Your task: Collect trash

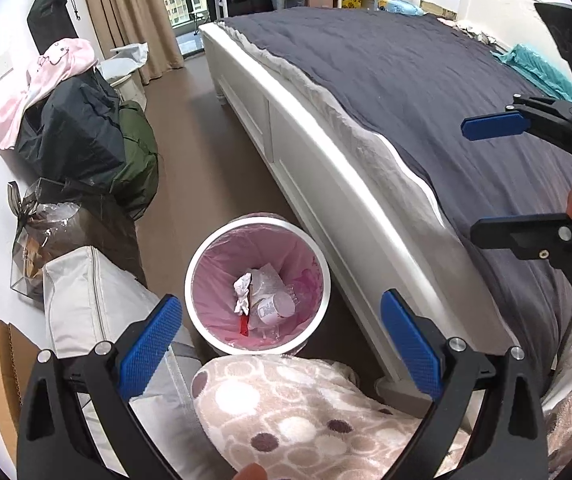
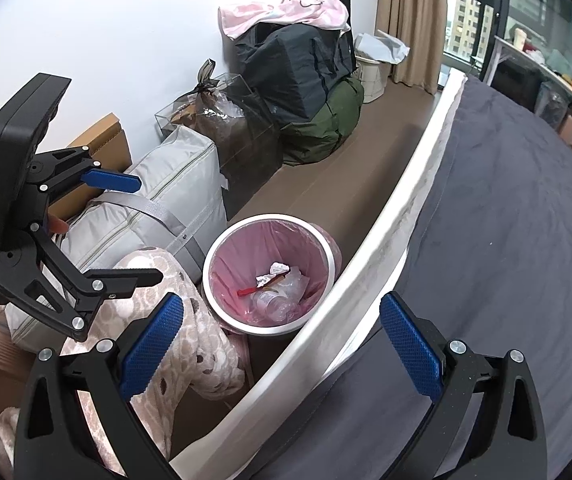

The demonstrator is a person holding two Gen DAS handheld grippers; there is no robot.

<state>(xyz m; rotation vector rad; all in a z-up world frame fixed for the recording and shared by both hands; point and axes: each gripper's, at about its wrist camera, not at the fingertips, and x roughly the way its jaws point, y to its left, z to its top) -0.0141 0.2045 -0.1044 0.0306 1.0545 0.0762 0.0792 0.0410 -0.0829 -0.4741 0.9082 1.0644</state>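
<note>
A white-rimmed trash bin [image 1: 258, 221] with a pink liner stands on the floor against the bed frame. Inside lie crumpled paper [image 1: 243, 292], a clear plastic bottle [image 1: 276, 308] and a red scrap [image 1: 243, 326]. My left gripper [image 1: 282, 340] hovers open above the bin's near side, holding nothing. My right gripper [image 1: 486, 178] hangs open over the bed, also holding nothing. In the right wrist view the bin [image 2: 270, 216] shows the paper [image 2: 276, 271] and the bottle [image 2: 274, 300]. There the right gripper [image 2: 282, 344] is above the bed edge and the left gripper [image 2: 142, 228] is at the left.
A bed with a dark grey cover [image 1: 426, 100] and white frame [image 1: 326, 168] fills the right. Along the wall sit a grey zip bag [image 1: 86, 300], a clear box [image 1: 38, 240], black and green bags [image 1: 74, 136]. Spotted fleece fabric [image 1: 286, 412] lies just before the bin. Brown floor [image 1: 190, 152] runs between.
</note>
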